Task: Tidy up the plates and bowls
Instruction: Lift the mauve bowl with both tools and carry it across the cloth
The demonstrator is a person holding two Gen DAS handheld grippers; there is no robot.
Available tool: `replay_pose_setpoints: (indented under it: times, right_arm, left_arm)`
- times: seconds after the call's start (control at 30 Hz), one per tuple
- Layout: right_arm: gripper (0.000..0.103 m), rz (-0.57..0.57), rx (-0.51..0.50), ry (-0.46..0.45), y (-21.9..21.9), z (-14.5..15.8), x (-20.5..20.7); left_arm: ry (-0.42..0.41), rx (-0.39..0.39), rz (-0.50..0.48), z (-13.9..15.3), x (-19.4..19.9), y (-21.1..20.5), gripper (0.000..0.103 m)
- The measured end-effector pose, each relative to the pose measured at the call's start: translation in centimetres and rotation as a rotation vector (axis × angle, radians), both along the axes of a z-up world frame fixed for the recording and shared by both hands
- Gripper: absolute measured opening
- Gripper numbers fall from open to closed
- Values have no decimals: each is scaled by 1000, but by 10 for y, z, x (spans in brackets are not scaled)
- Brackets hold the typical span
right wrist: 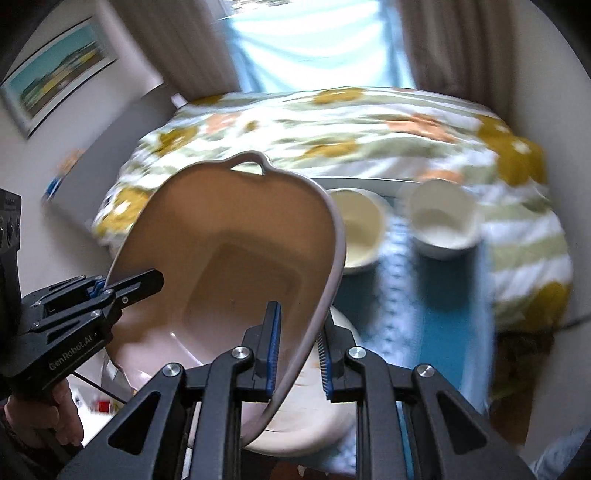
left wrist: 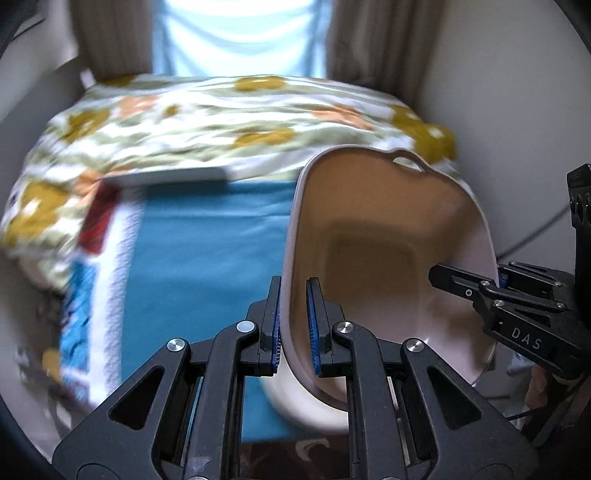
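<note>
Left hand-held gripper (left wrist: pixel 294 314): jaws narrow, blue pads clamped on the left rim of the pink dish (left wrist: pixel 373 236); one finger inside the wall, one outside.
Right hand-held gripper (right wrist: pixel 297 338): also narrow, pinching the opposite rim of the same dish, one pad in, one out (seen from the left wrist cam it comes in at the dish's right edge).
Pink dish: squarish w/ rounded corners, deep, flat rectangular bottom, loop handle (right wrist: pixel 247 164) at the far end. Held between both grippers, tilted, lifted clear of the bed; interior looks tan in shadow.
White plate (right wrist: pixel 314 424): round, lies under the dish's near end, partly hidden by the dish & the gripper fingers. Can't tell if dish and plate touch.
Cream bowl (right wrist: pixel 360 230): sits beyond the dish's right rim, on the teal cloth (left wrist: pixel 207 258).
White bowl (right wrist: pixel 443 225): just right of the cream bowl, close beside it, upright, blurred.
Teal cloth: spread over the bed, w/ a white patterned border along its side.
Floral bedcover (left wrist: pixel 229 122): white w/ mustard, peach & green blotches, covers the far half of the bed.
Curtains (left wrist: pixel 373 40): brown, either side of a bright pale-blue window panel (left wrist: pixel 240 33).
Framed picture (right wrist: pixel 55 74): on the wall at upper left in the right wrist cam.
Hand (right wrist: pixel 40 417): grips the left gripper's handle, lower left of the right wrist view.
Image quality: background smeared by motion, details soft.
</note>
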State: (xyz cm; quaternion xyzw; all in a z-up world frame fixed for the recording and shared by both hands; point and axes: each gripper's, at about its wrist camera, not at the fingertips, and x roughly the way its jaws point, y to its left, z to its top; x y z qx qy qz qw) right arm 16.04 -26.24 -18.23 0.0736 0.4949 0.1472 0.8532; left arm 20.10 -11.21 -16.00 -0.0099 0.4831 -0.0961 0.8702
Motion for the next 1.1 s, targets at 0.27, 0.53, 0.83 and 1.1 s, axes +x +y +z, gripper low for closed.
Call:
replay_pose_setpoints:
  times: [0.27, 0.53, 0.83, 1.1]
  right_arm:
    - [17, 190, 9, 44, 120, -30, 14]
    - [17, 223, -4, 120, 215, -89, 30]
    - [17, 167, -27, 158, 253, -126, 49]
    - [17, 129, -18, 158, 252, -132, 47]
  left_arm:
    - [45, 2, 185, -25, -26, 131, 10]
    - [135, 28, 197, -94, -22, 219, 10]
    - [171, 24, 115, -141, -4, 250, 10]
    - [168, 1, 80, -148, -2, 251, 10]
